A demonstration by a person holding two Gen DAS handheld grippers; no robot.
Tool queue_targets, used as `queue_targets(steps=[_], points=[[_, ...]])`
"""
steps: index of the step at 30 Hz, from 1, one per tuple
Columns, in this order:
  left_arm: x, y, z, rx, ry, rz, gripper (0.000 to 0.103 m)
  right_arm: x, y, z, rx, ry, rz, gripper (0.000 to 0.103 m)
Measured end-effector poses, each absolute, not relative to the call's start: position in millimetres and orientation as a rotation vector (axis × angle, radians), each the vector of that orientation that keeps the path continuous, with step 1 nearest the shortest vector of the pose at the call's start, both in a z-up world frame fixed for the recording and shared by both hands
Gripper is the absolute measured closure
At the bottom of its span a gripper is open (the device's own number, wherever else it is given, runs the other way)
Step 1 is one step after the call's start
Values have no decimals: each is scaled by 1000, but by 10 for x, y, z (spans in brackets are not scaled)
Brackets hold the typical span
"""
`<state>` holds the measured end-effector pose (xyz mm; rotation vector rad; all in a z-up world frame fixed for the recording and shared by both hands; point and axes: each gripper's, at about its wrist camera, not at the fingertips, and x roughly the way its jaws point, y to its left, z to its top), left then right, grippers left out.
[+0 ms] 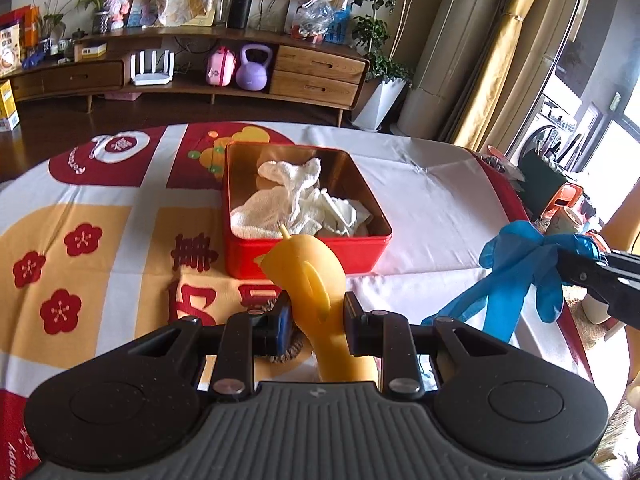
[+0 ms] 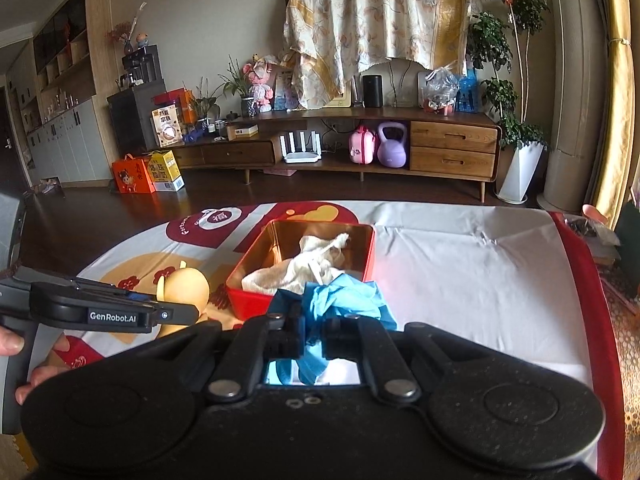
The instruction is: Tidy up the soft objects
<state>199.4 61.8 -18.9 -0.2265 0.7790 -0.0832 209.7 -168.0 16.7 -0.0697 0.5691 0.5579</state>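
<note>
Clamped between the fingers of the left gripper (image 1: 316, 320) is one yellow soft toy (image 1: 308, 280), shaped like a duck's head with a small stalk on top; the pads press its neck from both sides and it stands clear above the table (image 1: 440, 184). Pinched in the fingers of the right gripper (image 2: 314, 330), which are drawn tight together, is one blue glove (image 2: 340, 296), its loose ends dangling below the jaws and bunching above them. From the left wrist view that glove hangs off to the right, well apart from the toy.

Just beyond both grippers sits one red tin box (image 1: 308, 252) with a shiny gold inside, open on top, resting on the patterned red, yellow and white tablecloth (image 1: 80, 216). One heap of white cloths (image 1: 296, 204) lies crumpled in it; how many pieces it holds cannot be told.

At the far left of the right wrist view, a hand (image 2: 24, 364) grips the left tool's handle.
</note>
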Motion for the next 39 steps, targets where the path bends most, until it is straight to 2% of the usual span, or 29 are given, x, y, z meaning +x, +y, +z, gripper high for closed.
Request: queue_targets(steps=[18,39], points=[[2705,640,23,-155,757,-115,77,2842,-1250,290,-89,566,579,97],[3585,718,-425,-81,810,-61,77,3816,-892,-232,41,693,590,92]])
